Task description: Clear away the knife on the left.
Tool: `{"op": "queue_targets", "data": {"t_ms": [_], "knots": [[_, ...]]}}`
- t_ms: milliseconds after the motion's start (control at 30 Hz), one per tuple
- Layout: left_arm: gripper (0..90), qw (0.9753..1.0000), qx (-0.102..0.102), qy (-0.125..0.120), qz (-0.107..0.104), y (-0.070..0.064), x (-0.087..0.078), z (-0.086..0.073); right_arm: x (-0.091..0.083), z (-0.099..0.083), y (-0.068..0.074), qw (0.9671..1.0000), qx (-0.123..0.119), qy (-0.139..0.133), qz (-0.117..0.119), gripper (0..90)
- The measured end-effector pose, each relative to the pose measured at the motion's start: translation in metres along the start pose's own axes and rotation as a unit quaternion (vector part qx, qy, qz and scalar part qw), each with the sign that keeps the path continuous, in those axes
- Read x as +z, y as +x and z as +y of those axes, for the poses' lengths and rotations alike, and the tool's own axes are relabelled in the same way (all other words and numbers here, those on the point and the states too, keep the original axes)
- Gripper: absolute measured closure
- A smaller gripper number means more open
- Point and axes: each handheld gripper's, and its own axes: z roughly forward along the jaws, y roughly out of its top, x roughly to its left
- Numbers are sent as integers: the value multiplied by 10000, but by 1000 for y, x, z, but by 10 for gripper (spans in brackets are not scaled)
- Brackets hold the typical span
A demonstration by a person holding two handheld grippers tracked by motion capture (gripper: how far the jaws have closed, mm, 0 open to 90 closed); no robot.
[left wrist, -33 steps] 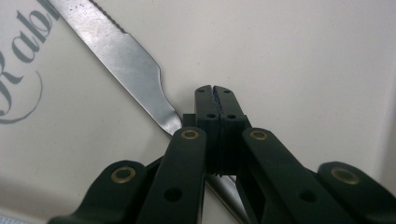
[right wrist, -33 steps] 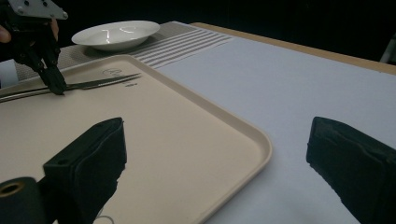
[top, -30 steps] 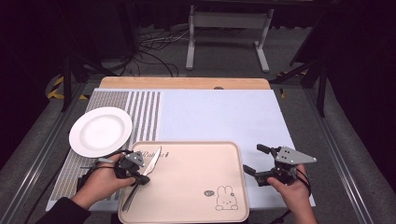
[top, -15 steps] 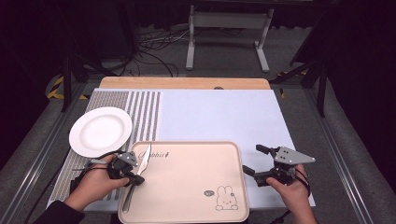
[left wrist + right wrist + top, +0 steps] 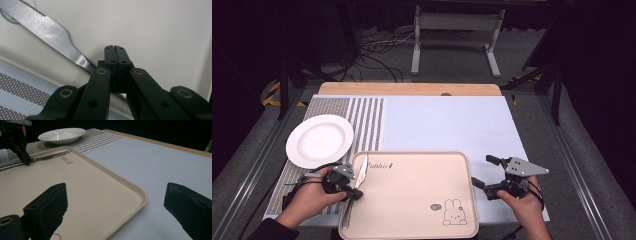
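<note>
A metal knife (image 5: 361,172) lies along the left edge of the beige tray (image 5: 412,200), blade pointing away from me. My left gripper (image 5: 353,192) is shut, its tips pressed together beside the knife's handle (image 5: 85,63); the handle runs under the left jaw and nothing shows between the pads. In the right gripper view the left gripper's tip (image 5: 25,160) touches the knife (image 5: 47,157). My right gripper (image 5: 482,171) stands wide open, holding nothing, just off the tray's right edge (image 5: 140,195), above the pale mat.
A white plate (image 5: 319,140) sits on the striped placemat (image 5: 362,120) behind the tray's left corner. A pale blue mat (image 5: 447,125) covers the table's middle and right. The tray bears a rabbit drawing (image 5: 452,212) near its front right.
The left hand and its gripper have shifted slightly left and back along the tray's left edge. The knife lies about where it was. The right gripper has stayed put.
</note>
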Motion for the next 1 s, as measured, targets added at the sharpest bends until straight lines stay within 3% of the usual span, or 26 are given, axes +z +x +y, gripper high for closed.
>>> {"op": "queue_targets", "data": {"t_ms": [533, 700, 867, 1000], "knots": [[900, 10000, -97, 10, -13, 0, -3, -5, 0, 0, 0, 10000, 17, -23, 6, 59], [883, 9998, -165, 36, -112, 1, -3, -5, 0, 0, 0, 10000, 19, -26, 9, 59], [767, 9998, -197, -65, -79, 0, -9, -1, -1, 0, -1, 10000, 36, -41, -6, 59], [498, 9989, -217, -422, 71, -3, -16, 3, 1, 2, -1, 10000, 28, -46, -5, 59]]}}
